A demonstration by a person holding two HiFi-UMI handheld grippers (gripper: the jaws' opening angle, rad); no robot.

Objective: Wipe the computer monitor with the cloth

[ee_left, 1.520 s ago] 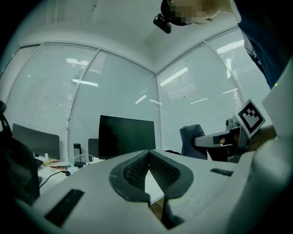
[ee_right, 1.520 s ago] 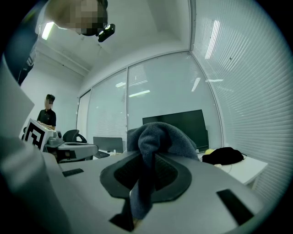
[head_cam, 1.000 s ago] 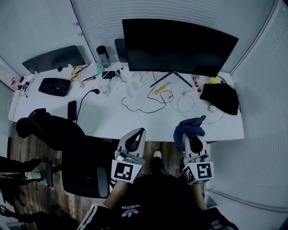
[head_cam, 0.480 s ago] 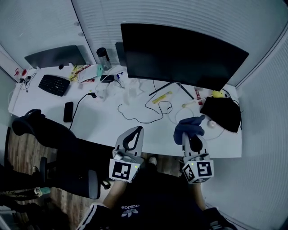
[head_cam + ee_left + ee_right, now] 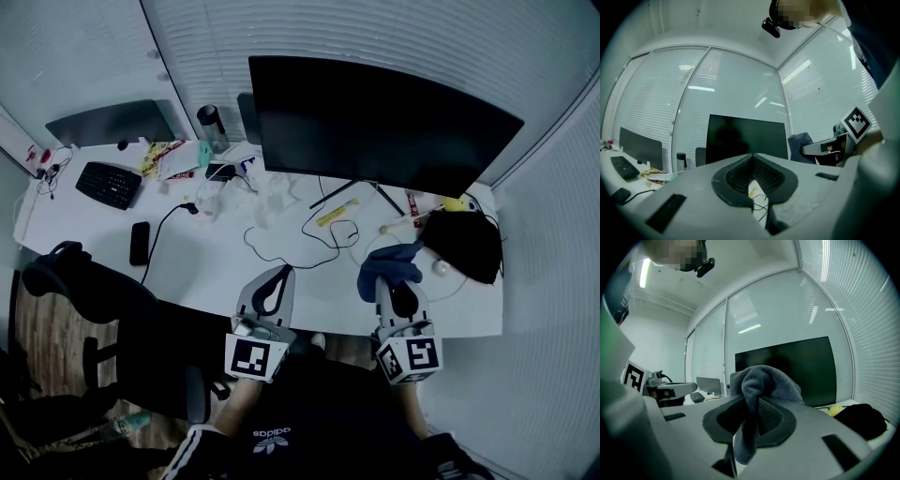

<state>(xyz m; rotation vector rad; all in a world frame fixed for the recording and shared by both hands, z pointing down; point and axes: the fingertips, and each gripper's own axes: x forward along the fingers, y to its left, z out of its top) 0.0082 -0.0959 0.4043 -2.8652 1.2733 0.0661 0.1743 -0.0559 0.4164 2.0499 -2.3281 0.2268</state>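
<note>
Monitor (image 5: 375,122): wide, dark panel, smooth-faced and unlit, on a thin splayed foot at the back of the white desk (image 5: 216,258). It filled the upper centre of the head view, and its long axis ran left to right across the frame.

Cloth (image 5: 389,265): soft grey-blue towelling, bunched into a rounded wad. It was pinched in the right gripper (image 5: 396,284), whose jaws were closed on a fold, with the bulk standing above the pads and a tail hanging below. In the right gripper view the cloth (image 5: 761,383) sat directly before the monitor (image 5: 797,366).

Relation for the coming move: the monitor lay straight ahead of the right gripper, toward the top of the frame and well apart from it, with the desk's width between. The right gripper, below the screen's right half, looked the nearer of the two. The wipe would probably call for a forward reach and then strokes along the long axis.

Left gripper (image 5: 278,281): lower centre-left of the frame, jaws drawn together on nothing, ribbed dark pads meeting at the tips.

Other desk items: black keyboard (image 5: 110,184) at upper left, dark bottle (image 5: 212,127), loose cables (image 5: 309,234), and a crumpled black bag (image 5: 464,246) at right.
</note>
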